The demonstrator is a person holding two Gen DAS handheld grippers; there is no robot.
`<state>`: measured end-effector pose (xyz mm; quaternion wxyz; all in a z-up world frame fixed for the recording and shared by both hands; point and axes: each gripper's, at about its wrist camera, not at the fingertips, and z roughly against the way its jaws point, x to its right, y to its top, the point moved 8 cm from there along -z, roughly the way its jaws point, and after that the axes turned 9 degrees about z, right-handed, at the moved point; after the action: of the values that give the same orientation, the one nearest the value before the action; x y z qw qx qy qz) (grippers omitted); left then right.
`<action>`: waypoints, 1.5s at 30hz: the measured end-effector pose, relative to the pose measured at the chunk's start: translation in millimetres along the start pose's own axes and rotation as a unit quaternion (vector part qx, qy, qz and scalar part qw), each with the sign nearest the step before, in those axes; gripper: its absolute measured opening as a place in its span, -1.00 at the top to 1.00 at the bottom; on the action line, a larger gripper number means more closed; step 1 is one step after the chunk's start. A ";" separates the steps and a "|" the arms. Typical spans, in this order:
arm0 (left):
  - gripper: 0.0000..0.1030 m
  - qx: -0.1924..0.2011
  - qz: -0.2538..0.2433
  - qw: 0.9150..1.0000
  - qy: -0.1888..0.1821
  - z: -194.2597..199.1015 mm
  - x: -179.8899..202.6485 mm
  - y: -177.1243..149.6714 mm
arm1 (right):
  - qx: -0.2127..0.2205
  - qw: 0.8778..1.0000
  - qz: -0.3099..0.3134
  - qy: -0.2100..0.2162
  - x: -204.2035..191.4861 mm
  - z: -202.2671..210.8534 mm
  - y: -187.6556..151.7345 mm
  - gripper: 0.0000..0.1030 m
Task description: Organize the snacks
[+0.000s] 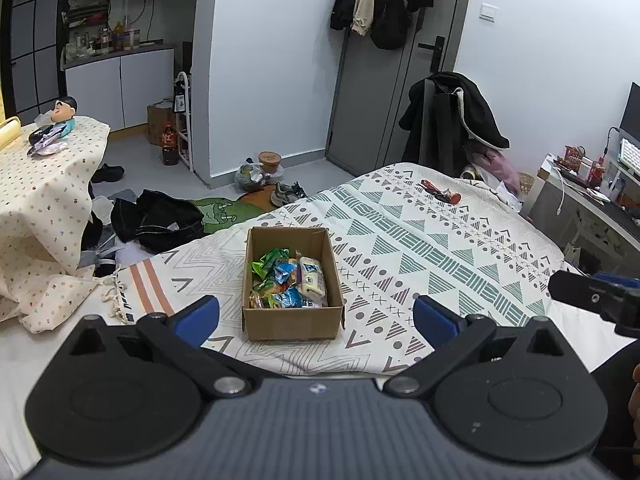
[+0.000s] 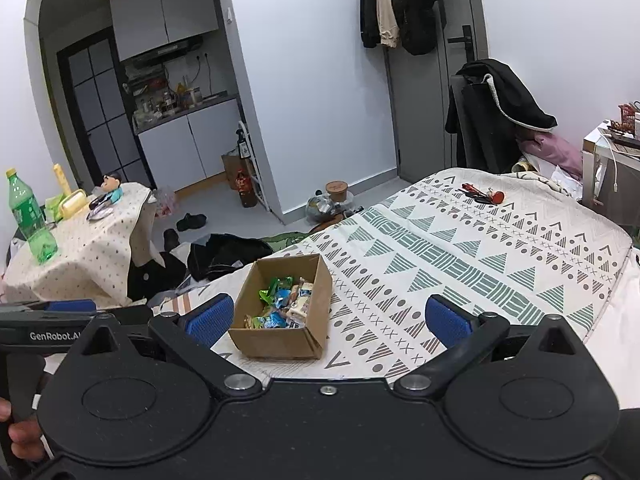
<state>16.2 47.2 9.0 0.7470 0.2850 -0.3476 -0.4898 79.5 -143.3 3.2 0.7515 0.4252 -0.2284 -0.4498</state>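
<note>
Cardboard box (image 1: 293, 322): brown corrugated card, rectangular, top flaps folded in, standing open on the bed near its foot-end corner; also seen from the right wrist (image 2: 280, 342).
Snacks (image 1: 290, 280): small crinkled foil and plastic packets heaped inside the box, in glossy green, blue and orange, with one pale cream wrapped bar along the right wall; the same heap shows in the right view (image 2: 284, 304).
Bedspread (image 1: 420, 232): woven cotton look, off-white with teal and grey triangles, stripes, dots and crosses, a fringed edge with rust stripes at the corner.
Left gripper (image 1: 316, 316): matte black plastic arms on round pivots, blue ribbed pads, jaws spread wide; nothing between them, hovering just short of the box and touching nothing.
Right gripper (image 2: 328, 314): same build, blue textured pads set wide apart, empty; the box lies ahead, nearer its left pad, no contact.
Red-and-black small items (image 1: 440, 192): lying on the far part of the bedspread, well apart from the box; too small to identify.
Side table (image 2: 80, 256): draped in a dotted cream cloth, carrying a clear green plastic bottle (image 2: 30, 220).
</note>
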 end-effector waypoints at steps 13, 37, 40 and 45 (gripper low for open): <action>-0.99 -0.008 0.007 1.000 0.000 -5.9 -11.9 0.9 | -0.007 1.000 -0.005 -0.010 1.3 -5.2 -1.7 -1.00; -0.99 -0.011 0.001 1.000 -0.002 -9.8 -9.7 -1.4 | -0.013 1.000 -0.002 -0.011 2.0 -8.4 -3.9 -1.00; -0.99 -0.011 -0.001 1.000 -0.003 -9.7 -9.7 -1.6 | -0.015 1.000 -0.002 -0.011 1.9 -9.0 -4.3 -1.00; -0.99 -0.010 0.002 1.000 -0.006 -9.8 -7.9 -2.1 | -0.015 1.000 -0.001 -0.010 2.8 -9.1 -4.8 -1.00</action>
<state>20.7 54.7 -0.4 0.7486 0.2737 -0.3476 -0.4938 85.1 -142.8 -5.9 0.7547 0.4095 -0.2289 -0.4586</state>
